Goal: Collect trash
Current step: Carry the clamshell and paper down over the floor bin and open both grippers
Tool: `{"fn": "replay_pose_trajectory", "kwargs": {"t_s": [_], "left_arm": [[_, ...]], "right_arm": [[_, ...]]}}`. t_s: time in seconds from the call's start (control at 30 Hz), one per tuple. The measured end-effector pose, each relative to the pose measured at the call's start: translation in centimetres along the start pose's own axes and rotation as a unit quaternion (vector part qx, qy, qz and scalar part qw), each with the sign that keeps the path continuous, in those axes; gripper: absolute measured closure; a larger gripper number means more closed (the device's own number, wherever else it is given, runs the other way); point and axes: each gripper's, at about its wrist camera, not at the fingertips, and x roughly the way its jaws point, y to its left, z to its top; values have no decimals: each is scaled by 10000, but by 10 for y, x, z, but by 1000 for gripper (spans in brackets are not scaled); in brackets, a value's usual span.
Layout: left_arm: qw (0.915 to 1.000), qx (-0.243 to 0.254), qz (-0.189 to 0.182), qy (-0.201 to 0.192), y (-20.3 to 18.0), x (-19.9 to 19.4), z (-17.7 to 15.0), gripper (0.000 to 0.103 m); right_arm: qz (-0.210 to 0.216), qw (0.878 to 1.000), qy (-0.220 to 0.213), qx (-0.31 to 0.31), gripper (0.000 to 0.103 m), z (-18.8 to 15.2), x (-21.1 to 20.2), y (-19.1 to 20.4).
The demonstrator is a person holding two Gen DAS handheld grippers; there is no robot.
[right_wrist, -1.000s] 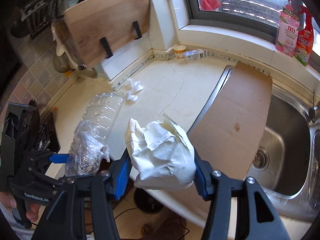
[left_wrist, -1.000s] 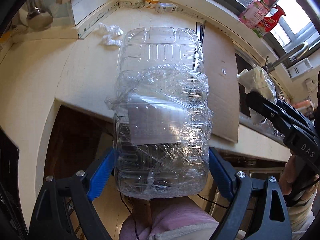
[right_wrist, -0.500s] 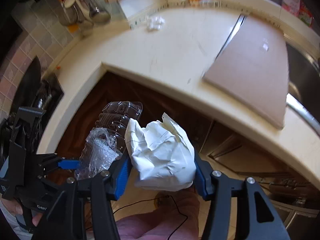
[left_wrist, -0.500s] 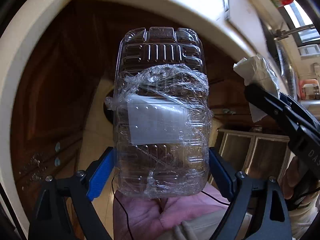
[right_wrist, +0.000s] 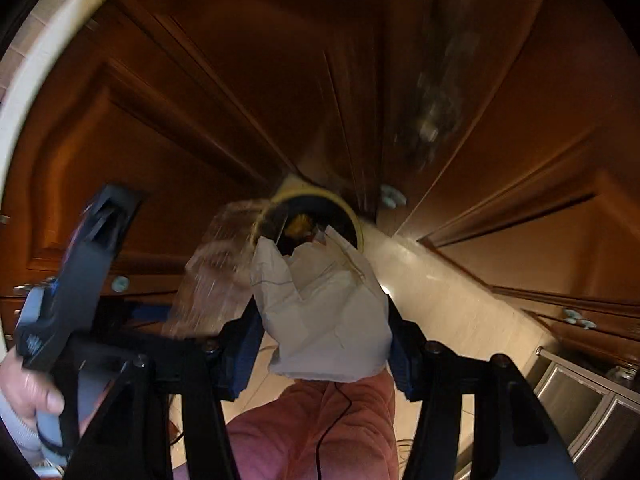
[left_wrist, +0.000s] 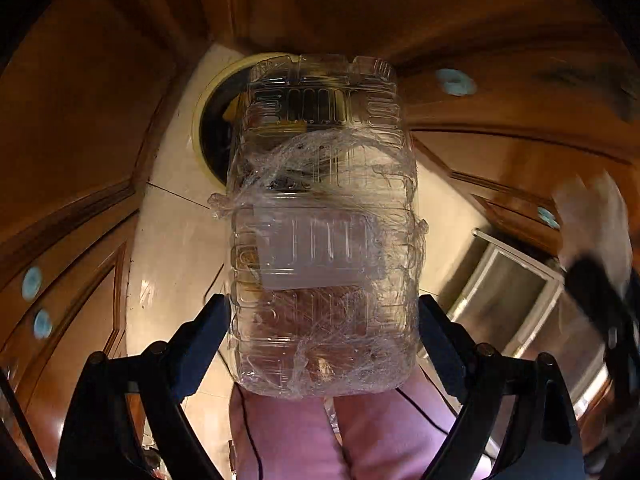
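trash in both hands, and the bin down on the floor is where it wants to go.

left wrist view: the left gripper [left_wrist: 324, 344] has its jaws spread wide and clamped on the sides of a clear plastic container [left_wrist: 322, 224], a ribbed clamshell wrapped in crinkled cling film with a pale label on its face. it stands up out of the jaws, and beyond its far end shows the yellow-rimmed bin [left_wrist: 218, 120], dark inside, on the pale floor tiles [left_wrist: 176, 240] at the foot of the brown cabinet doors [left_wrist: 500, 100]. the container hides most of the bin's mouth, so i'd say it is roughly lined up but not yet over it. at the right edge the other tool is a blur.

right wrist view: the right gripper [right_wrist: 326, 340] is closed about halfway on a crumpled white paper bag [right_wrist: 326, 312], squeezed between the blue pads [right_wrist: 244, 344]. the bin [right_wrist: 358, 224] sits just past the bag's torn top, with yellow scraps inside. the left gripper [right_wrist: 80, 272] and its container [right_wrist: 212, 272] hang near on the left, smeared by motion.

to do this well, i'd bring each piece right above the opening before letting go, one at a time, as the mouth looks narrow for both. the container is light and springy, so it wants lowering close to the rim.
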Motion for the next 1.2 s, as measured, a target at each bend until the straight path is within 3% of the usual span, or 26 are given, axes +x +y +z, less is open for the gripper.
{"fn": "replay_pose_trajectory", "kwargs": {"t_s": [0.2,0.5,1.03,1.2], "left_arm": [[9997,39,180,179,6,37,35,7],[9996,58,280,86,34,38,43,1],[9983,-529,134,-210,92,28,-13,1],[9961,-714,234,-454,102,16,-25,1]], "right_arm": [[-18,9998,219,13,48,8,42,-5],[-33,9993,344,-171,48,26,58,3],[-70,9944,885,-582,44,49,97,43],[-186,9927,1025,-602,31,54,104,47]]}}
